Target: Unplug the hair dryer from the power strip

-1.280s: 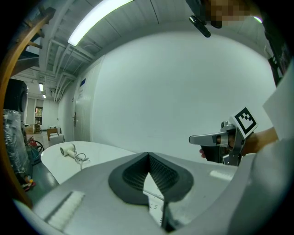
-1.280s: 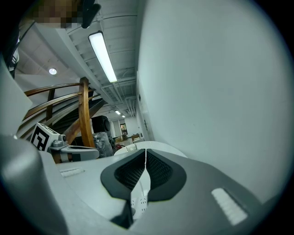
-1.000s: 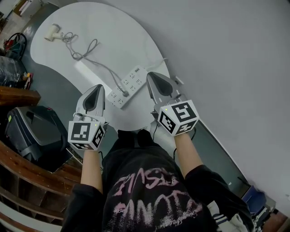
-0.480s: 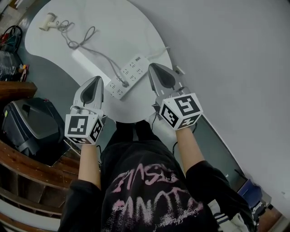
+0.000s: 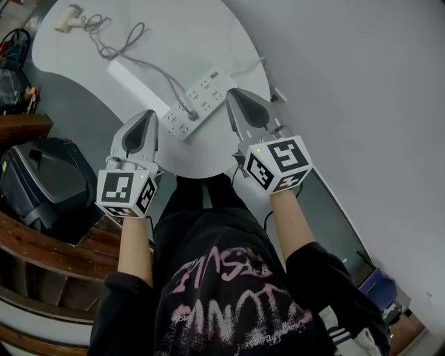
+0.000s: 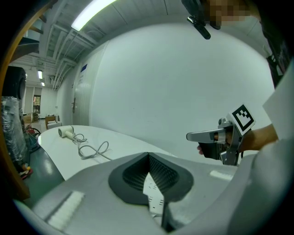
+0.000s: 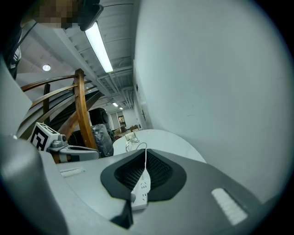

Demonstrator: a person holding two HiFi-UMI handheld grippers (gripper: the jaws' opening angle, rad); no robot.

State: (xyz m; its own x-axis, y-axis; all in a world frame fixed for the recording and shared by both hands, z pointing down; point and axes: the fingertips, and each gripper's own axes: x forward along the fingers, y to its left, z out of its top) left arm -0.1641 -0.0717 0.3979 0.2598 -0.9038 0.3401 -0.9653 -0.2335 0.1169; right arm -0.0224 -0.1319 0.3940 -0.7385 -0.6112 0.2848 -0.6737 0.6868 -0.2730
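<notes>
On the white table (image 5: 201, 42) lies a white power strip (image 5: 197, 103), with the hair dryer's plug (image 5: 189, 113) in a socket near its near end. The grey cord (image 5: 125, 59) loops back to the cream hair dryer (image 5: 69, 19) at the far left. My left gripper (image 5: 151, 113) hovers shut just left of the strip's near end. My right gripper (image 5: 231, 94) hovers shut beside the strip's right side. Neither holds anything. The left gripper view shows its jaws (image 6: 148, 156) closed before the strip (image 6: 153, 199). The right gripper view shows the same (image 7: 145, 151), with the strip (image 7: 140, 188) below.
A long white bar (image 5: 135, 80) lies on the table left of the strip. The strip's own white lead (image 5: 249, 68) runs off the table's right edge toward the grey wall. A black case (image 5: 42, 184) and wooden rails (image 5: 49, 250) stand at the left.
Both grippers have sunk a little toward the table's near edge, still shut. The head view has shifted, so the table and strip sit higher in the picture.
</notes>
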